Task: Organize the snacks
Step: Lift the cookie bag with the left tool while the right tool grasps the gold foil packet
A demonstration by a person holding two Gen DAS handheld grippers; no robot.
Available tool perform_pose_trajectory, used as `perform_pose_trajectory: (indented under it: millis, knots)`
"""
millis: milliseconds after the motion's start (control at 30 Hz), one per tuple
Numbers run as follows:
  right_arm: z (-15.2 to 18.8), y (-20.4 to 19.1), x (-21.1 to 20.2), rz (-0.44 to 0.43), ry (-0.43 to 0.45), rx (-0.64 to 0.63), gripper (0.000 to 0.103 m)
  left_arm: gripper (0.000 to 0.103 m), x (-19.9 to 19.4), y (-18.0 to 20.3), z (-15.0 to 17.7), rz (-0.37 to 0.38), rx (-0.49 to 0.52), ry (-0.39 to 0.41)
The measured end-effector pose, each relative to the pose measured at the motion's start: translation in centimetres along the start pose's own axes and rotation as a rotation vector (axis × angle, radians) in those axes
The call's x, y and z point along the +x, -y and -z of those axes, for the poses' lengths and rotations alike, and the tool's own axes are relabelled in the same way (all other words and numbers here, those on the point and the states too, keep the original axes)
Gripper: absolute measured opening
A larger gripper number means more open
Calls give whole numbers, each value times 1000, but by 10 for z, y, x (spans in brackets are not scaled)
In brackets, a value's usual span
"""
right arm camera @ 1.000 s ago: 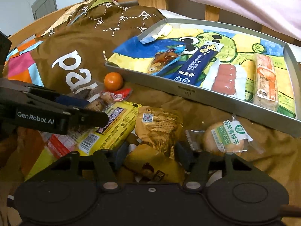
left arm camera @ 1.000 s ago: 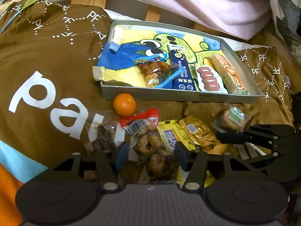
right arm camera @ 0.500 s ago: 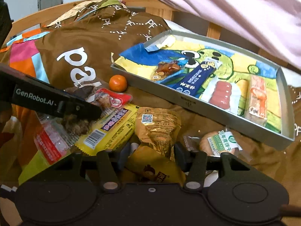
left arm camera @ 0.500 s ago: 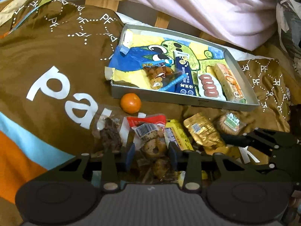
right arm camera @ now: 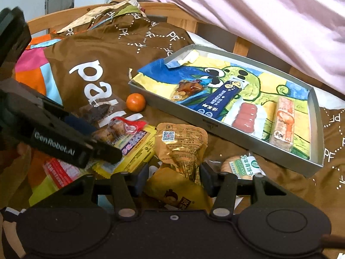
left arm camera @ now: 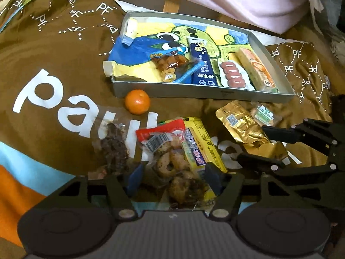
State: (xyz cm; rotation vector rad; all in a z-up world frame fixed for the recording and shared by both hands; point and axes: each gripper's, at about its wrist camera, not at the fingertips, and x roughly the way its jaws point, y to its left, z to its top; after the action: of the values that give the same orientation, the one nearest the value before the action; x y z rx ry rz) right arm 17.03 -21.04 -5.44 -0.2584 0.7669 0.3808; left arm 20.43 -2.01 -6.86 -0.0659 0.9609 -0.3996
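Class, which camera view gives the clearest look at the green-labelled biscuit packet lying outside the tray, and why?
The right wrist view: the biscuit packet lies close, its green label large and its round biscuit visible. In the left wrist view the packet is small and far off, beside the gold pouch.

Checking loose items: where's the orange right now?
The orange lies on the brown cloth just outside the metal tray, against its near-left corner; the right wrist view shows it there too, beyond the snack pile.

4 snacks lie in the tray (left arm camera: pixel 194 90); mandarin (left arm camera: pixel 137 101) before it.
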Motion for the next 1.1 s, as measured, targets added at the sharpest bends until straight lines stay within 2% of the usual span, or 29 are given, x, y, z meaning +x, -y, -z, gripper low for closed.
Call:
perform_pose_trajectory:
  millis: [100, 300, 533, 667, 1100]
  knots:
    - [0, 0, -1, -2, 8, 3, 54, 50, -5, -3, 0, -1, -37, -3]
    - [0, 0, -1, -3, 17, -1, 54, 47, -15, -9, 5, 5, -105, 6]
    - [-1, -1, -6, -11, 42, -4, 54, 43, -38, -11, 23, 36, -222, 21]
    - [-2, 1, -16, -15, 68, 10, 54, 43, -49, -12, 38, 23, -268, 28]
    - [-8, 0, -39, -24, 136, 27, 54, 42, -99, -15, 50, 43, -368, 191]
